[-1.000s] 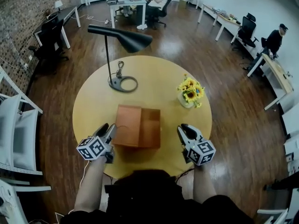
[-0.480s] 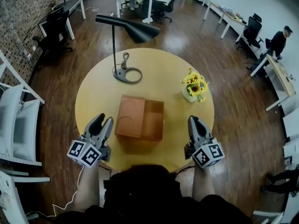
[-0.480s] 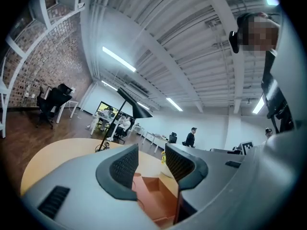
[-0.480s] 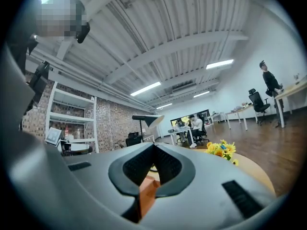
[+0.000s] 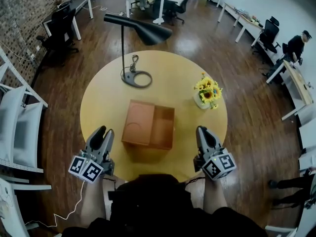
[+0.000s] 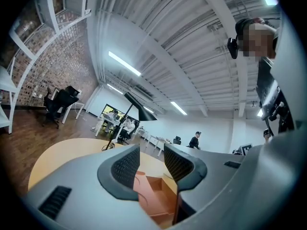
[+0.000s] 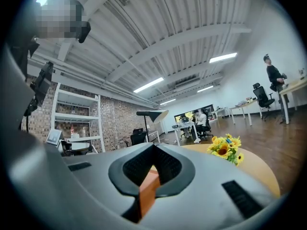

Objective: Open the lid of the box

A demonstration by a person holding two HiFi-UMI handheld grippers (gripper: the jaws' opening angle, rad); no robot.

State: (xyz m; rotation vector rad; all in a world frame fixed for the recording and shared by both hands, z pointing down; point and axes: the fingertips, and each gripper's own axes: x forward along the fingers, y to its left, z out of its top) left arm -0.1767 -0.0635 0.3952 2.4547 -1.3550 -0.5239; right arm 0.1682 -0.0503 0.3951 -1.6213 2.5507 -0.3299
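change since earlier: both grippers have drawn back toward the person from the box's flanks; left jaws were wider, right jaws were apart. box has not shifted.
left gripper (image 5: 102,132): over the near left edge of the table (image 5: 98,102), pointing away from the person. jaws closing, a narrow gap left between the pads, nothing in it. released, gripping nothing. box shows beyond the gap, apart from the tips.
lamp (image 5: 143,31): black, ring base standing on the far left part of the table, shade hanging over the far edge.
box (image 5: 148,125): orange-brown, at mid-table between the two grippers, touched by neither. lid already open.
box, left half: flat panel with a curved mark on it.
box, right half: recessed compartment, darker; only its own orange walls and floor show.
vase (image 5: 200,101): pale, to the right of the box and apart from it.
vase contents: sunflowers (image 5: 208,90), yellow heads with green leaves.
right gripper (image 5: 202,131): over the near right edge of the table, apart from the box. jaws clenched, pads meeting at the tips, nothing between them.
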